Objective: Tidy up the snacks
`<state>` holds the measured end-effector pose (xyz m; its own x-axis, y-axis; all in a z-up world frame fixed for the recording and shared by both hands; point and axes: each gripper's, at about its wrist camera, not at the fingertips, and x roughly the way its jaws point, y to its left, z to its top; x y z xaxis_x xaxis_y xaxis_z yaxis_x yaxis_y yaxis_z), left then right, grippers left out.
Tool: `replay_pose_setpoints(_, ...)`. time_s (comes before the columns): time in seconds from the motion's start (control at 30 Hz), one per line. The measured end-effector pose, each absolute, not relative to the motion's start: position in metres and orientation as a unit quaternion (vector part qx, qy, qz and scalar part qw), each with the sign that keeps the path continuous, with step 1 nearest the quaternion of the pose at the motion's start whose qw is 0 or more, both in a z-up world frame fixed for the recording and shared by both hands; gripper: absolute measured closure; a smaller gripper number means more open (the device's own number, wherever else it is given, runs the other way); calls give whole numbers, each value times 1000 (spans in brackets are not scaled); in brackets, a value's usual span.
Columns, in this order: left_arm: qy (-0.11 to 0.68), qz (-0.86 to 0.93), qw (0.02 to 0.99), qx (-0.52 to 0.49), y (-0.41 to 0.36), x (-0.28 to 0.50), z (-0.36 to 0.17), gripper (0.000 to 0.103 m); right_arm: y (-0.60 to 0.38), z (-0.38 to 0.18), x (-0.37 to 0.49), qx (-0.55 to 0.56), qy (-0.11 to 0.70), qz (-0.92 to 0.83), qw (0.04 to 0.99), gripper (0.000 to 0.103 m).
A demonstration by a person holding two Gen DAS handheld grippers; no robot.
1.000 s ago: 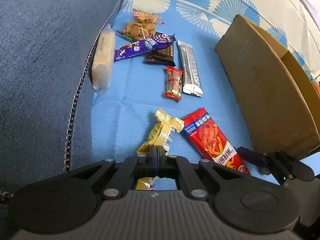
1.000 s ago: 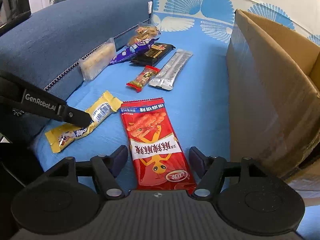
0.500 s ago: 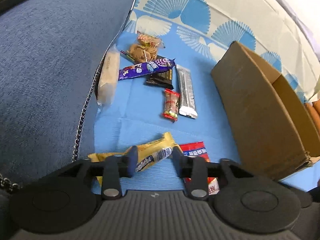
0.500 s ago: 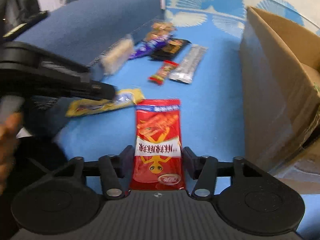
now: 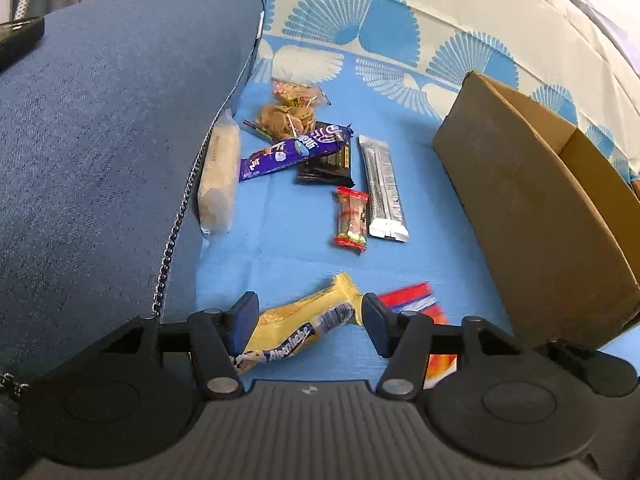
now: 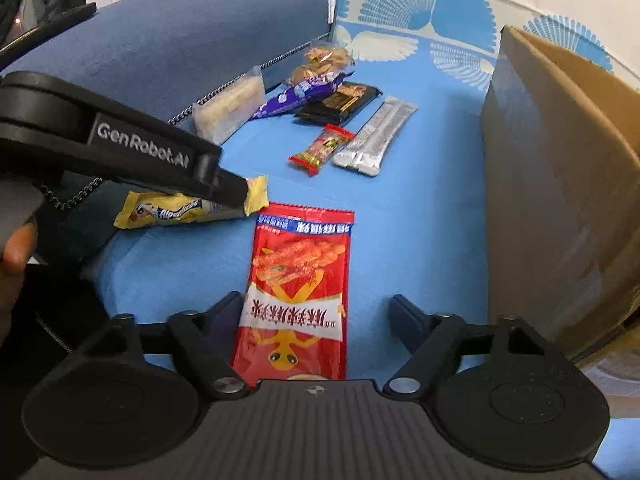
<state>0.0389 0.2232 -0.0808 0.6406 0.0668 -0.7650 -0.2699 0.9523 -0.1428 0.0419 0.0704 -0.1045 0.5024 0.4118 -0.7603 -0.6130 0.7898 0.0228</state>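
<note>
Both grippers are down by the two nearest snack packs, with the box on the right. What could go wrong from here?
1. The right hand-held gripper, jaws just closing, straddles the flat red packet; only its left finger looks near an edge, so it may slide rather than lift.
2. The left hand-held gripper, jaws just opening, has let go of the yellow bar, which lies close to the red packet and could get dragged along.
3. The cardboard box wall stands close on the right; a swing could knock it.

The left gripper points steeply downward with its jaws parted, having just been opening; a yellow wrapper lies between the fingers, the pads clear of it; in the right wrist view its black finger reaches in from the left, with part of a hand at the frame's edge. The right gripper also tilts down, jaws apart and lately closing in; a red packet lies between them, not squeezed.
</note>
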Motion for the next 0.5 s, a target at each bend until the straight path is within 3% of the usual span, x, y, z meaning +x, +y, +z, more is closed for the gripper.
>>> replay_pose_setpoints(0.07, 429, 94, 890, -124, 224, 43, -85, 34, 69, -101, 42, -127, 392, 291, 863, 52)
replay_pose_setpoints(0.1, 439, 94, 885, -125, 224, 46, -87, 31, 67, -100, 43, -125, 389, 284, 867, 53)
replay_pose_setpoints(0.33, 474, 85, 869, -115, 222, 55, -98, 32, 56, -102, 48, -109, 405, 260, 870, 52)
replay_pose_setpoints(0.37, 475, 86, 869, -111, 221, 55, -98, 37, 56, -102, 47, -110, 406, 261, 869, 50)
replay_pose_setpoints(0.5, 462, 89, 876, -105, 218, 52, -95, 74, 58, -103, 46, -113, 406, 261, 868, 49)
